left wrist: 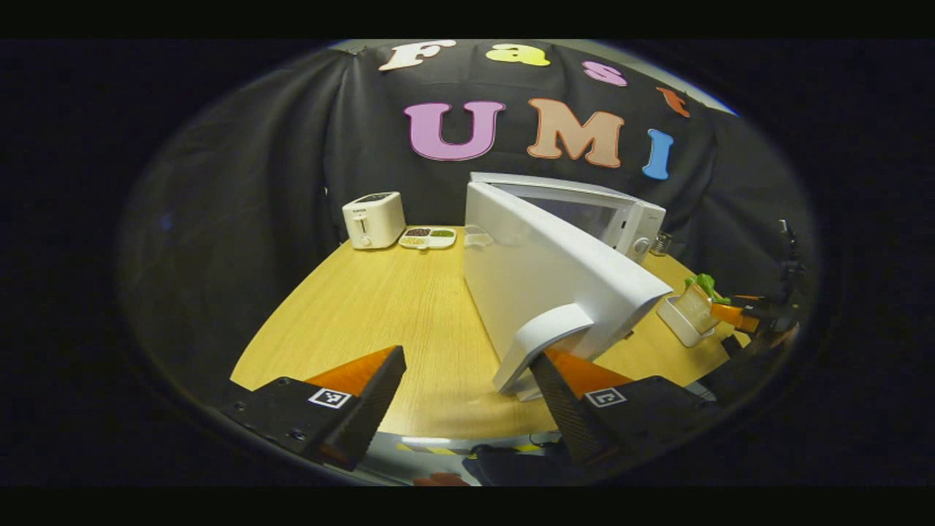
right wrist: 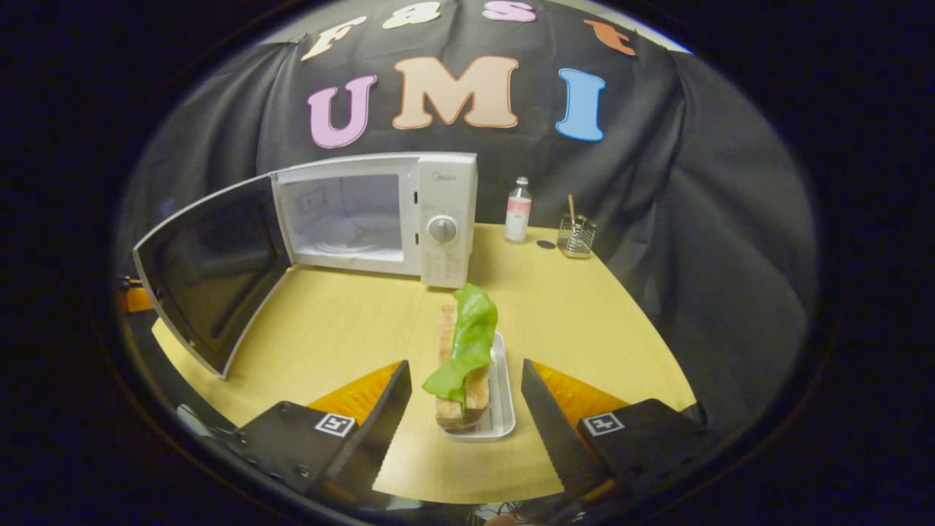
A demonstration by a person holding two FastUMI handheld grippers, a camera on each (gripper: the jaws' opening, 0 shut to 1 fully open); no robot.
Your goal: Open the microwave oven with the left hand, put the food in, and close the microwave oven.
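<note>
The microwave oven (right wrist: 380, 219) has its door (right wrist: 212, 270) swung wide open, and the inside looks bare and ready. In the left gripper view, the left gripper (left wrist: 467, 394) is spread open, with the door handle (left wrist: 540, 343) just ahead of one finger. It is not squeezing anything. It looks like it only props the door.

In the right gripper view, the right gripper (right wrist: 462, 409) is open too. The food sits right between its two fingers, but they do not touch it. The food is a sandwich (right wrist: 456, 380) with a green lettuce leaf (right wrist: 467, 336) on top, standing on a small white tray (right wrist: 502, 387) on the wooden table (right wrist: 584, 329).

The step now is most likely to grab the food. It is best to pinch the tray's rim or the bread low down, not the floppy leaf, which could slide off. Squeeze softly so the bread does not squash. Keep the tray flat while lifting, or the sandwich may tip over.

The oven opening is ahead of the gripper and off to one side, well apart from the food. The door should stay wide so the tray goes in without bumping it. A bottle (right wrist: 518, 210) and a glass cup (right wrist: 576, 237) stand far ahead, out of the way.
</note>
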